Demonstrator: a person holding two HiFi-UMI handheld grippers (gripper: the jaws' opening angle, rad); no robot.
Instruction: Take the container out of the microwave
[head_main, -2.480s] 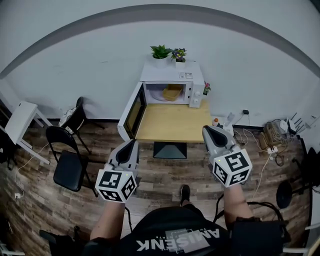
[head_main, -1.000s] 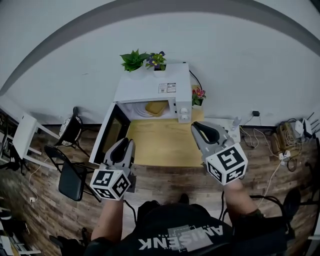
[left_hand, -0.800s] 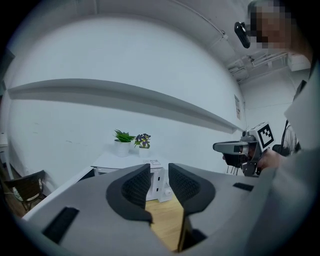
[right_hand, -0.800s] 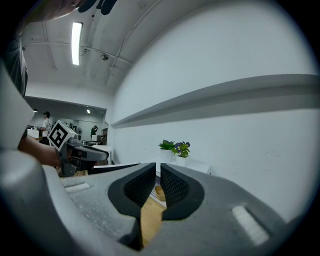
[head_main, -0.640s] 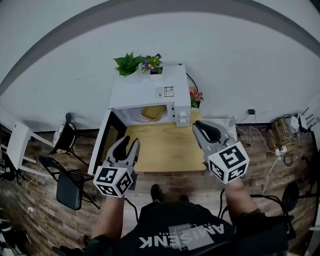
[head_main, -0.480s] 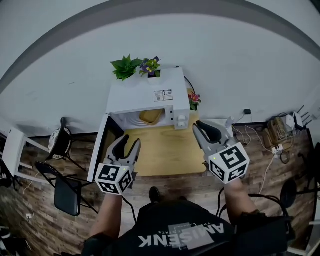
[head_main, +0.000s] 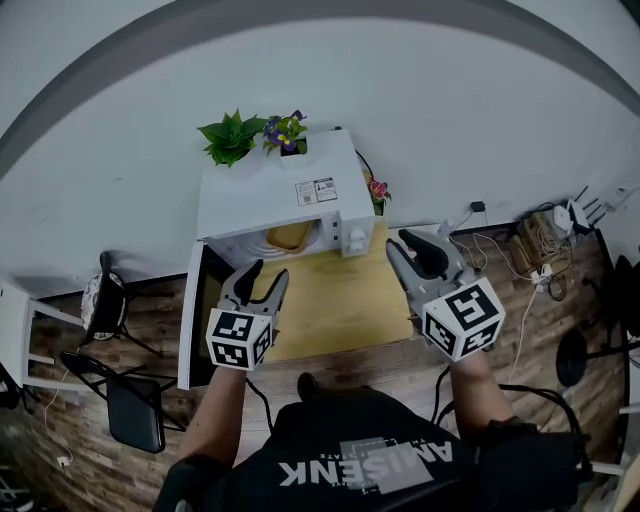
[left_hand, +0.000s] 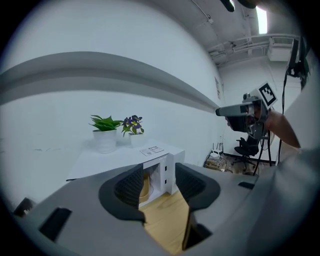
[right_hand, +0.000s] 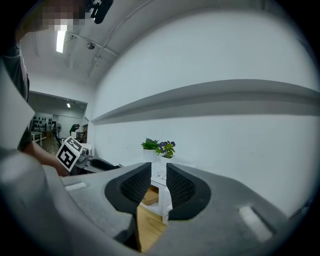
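A tan container (head_main: 288, 236) sits inside the white microwave (head_main: 275, 195), whose door (head_main: 200, 310) hangs open to the left. The microwave stands at the back of a wooden table (head_main: 340, 300). My left gripper (head_main: 264, 275) hovers over the table's left front, short of the opening. Its jaws are opening wide, with nothing between them. In the left gripper view the container (left_hand: 145, 185) shows through the gap. My right gripper (head_main: 418, 248) is held over the table's right edge, its jaws a narrow gap apart and empty. The container (right_hand: 148, 196) is visible beyond them.
Two potted plants (head_main: 228, 138) (head_main: 284, 130) stand on the microwave's top, and a small flower pot (head_main: 377, 190) stands at its right side. Black chairs (head_main: 135, 410) are on the floor to the left. Cables and plugs (head_main: 535, 255) lie on the floor to the right.
The left gripper's jaws have spread from nearly closed to wide apart, and it has moved forward toward the microwave. The microwave now sits closer. The right gripper has shifted slightly.
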